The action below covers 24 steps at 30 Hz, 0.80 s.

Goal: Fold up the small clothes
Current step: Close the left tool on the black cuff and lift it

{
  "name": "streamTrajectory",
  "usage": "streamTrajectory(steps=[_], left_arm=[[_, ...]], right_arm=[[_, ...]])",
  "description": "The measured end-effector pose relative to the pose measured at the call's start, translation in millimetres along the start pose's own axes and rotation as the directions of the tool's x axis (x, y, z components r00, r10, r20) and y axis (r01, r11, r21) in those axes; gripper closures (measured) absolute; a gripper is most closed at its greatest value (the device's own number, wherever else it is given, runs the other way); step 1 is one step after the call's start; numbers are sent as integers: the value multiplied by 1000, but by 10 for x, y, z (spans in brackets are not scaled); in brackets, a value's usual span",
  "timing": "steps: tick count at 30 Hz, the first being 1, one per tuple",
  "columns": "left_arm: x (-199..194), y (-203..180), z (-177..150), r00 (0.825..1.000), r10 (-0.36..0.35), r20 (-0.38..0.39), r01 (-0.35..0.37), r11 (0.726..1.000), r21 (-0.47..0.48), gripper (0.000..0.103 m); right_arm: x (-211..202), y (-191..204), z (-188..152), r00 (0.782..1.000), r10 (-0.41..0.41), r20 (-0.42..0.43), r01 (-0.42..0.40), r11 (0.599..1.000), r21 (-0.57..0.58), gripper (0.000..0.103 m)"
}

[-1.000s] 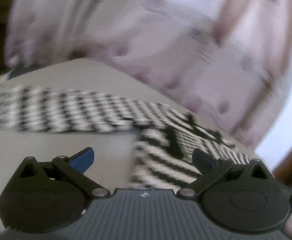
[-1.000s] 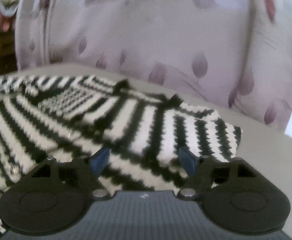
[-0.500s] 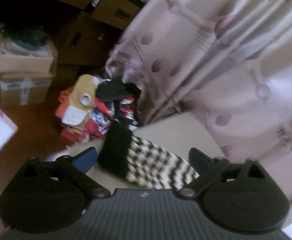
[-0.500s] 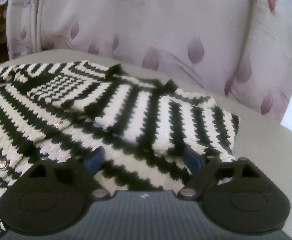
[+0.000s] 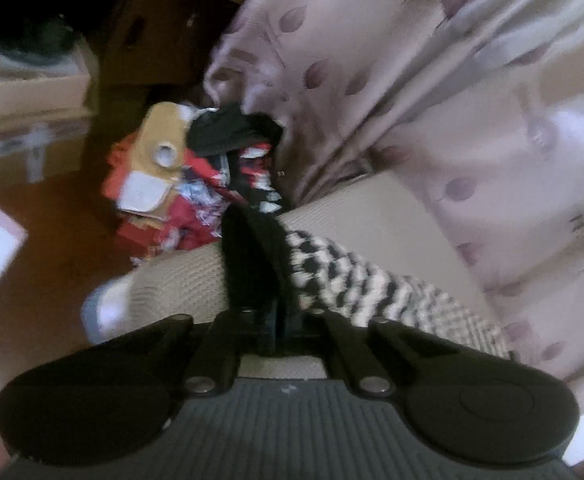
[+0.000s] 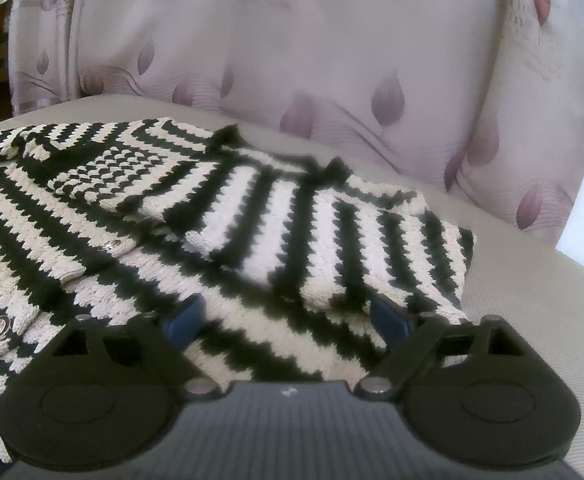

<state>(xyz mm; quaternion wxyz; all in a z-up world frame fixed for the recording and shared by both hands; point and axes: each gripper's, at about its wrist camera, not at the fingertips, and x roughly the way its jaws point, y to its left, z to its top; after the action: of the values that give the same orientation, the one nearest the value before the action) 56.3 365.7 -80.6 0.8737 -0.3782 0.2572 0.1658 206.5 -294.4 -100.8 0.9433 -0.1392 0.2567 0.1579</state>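
Swung left claw point(image 5: 277, 326) out along sleeve point(image 5: 356, 276) since a second ago, snapped jaws together, now clamped on black cuff point(image 5: 251, 260) at beige counter point(image 5: 372, 216) edge. Right claw point(image 6: 285, 316) parked low over striped cardigan point(image 6: 251, 216), jaws just been spreading, wide apart, knit under them, nothing pinched. Cardigan flat on counter, one side folded over. Further back: leaf-print curtain point(image 6: 292, 60); pile of clothes point(image 5: 195, 184) and cardboard boxes point(image 5: 31, 92) on floor.
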Motion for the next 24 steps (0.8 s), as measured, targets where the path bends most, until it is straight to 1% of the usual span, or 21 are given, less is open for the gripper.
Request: streamTrajectory(steps=[3,5,6,8,10,11,14,17,20,24], left_arm=[[-32,-57,-24,999,-2,32,2,1000,8,102],[-126,-194,-6,997,-35,64,35,999,0,102],[-193,-335,14,994,-65,88,64,998,14,102],[-325,-673,56,984,-123,130,114,991,77,102],[-450,-1111,103,966,-207,152,187,972,140,102],[-495,-1336,122,956,-251,153,226,960,167,102],[-590,-2093,110,918,-373,133,329,906,264,102],[-595,-2830,-17,877,-478,56,439,842,315,102],[-524,-3479,-235,842,-540,-20,512,786,347,102],[-310,-4287,-706,795,-595,-116,589,713,381,102]], right_arm=[[-9,7,-3,1000,-3,6,3,1000,-4,13],[-16,5,-6,1000,-4,12,4,1000,0,13],[-19,-8,-6,1000,-1,14,1,1000,7,13],[-21,-53,-6,1000,10,16,-10,999,33,13],[-36,-106,-9,1000,18,25,-20,997,70,13],[-49,-139,-12,999,22,33,-25,996,88,13],[-95,-220,-27,997,37,62,-45,990,133,13],[-122,-269,-36,996,47,81,-60,986,158,13],[-128,-289,-36,994,56,90,-71,983,168,12],[-153,-319,-46,992,62,107,-81,979,188,12]])
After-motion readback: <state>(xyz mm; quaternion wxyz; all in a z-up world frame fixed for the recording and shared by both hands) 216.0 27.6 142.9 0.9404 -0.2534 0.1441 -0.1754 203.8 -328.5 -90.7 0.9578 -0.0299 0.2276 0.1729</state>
